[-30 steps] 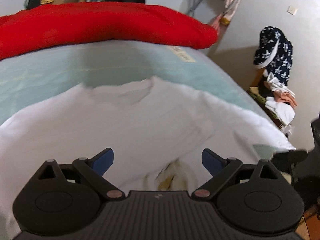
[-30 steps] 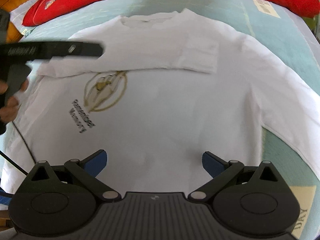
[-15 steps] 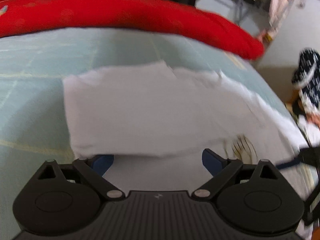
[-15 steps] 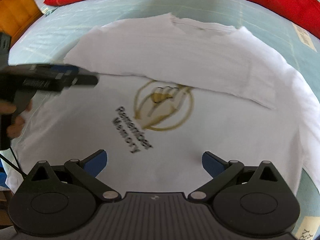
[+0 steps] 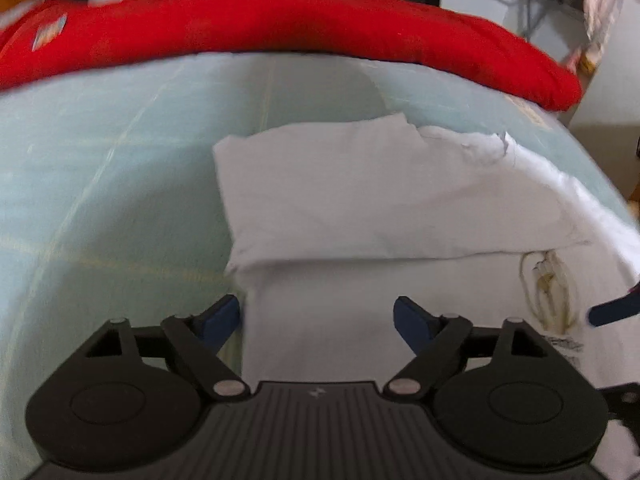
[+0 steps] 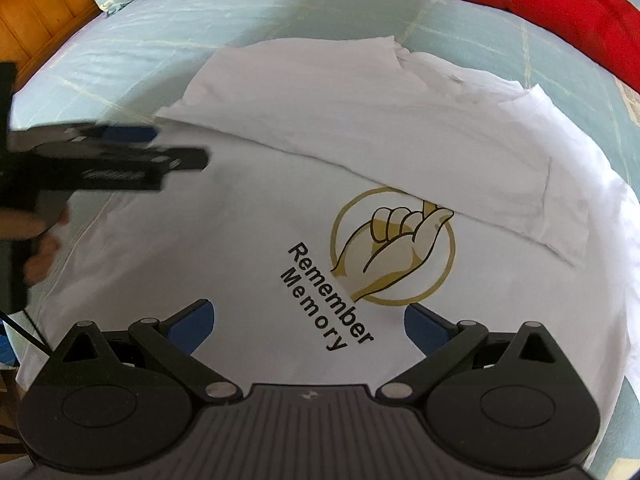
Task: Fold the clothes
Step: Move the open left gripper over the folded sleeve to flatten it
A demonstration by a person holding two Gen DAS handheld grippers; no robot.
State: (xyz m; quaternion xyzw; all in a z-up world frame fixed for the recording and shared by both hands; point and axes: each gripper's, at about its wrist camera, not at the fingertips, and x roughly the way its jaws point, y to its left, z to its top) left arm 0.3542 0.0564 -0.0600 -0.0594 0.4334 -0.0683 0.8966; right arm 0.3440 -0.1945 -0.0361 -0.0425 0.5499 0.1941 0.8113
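Pale green bedding (image 5: 120, 184) is carrying the work, a white T-shirt (image 6: 248, 248) lying flat on it. Nearest, the left gripper (image 5: 316, 318) is closing its still-wide jaws over the shirt's left side edge, nothing pinched yet. The right gripper (image 6: 308, 322) is hanging wide open and empty above the print. Farther off, the folded-over sleeve band (image 5: 360, 192) is running crosswise, then the red quilt (image 5: 280, 36). Left is nearer that edge.

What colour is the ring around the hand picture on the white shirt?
Gold. The ring on the white shirt shows best in the right wrist view.
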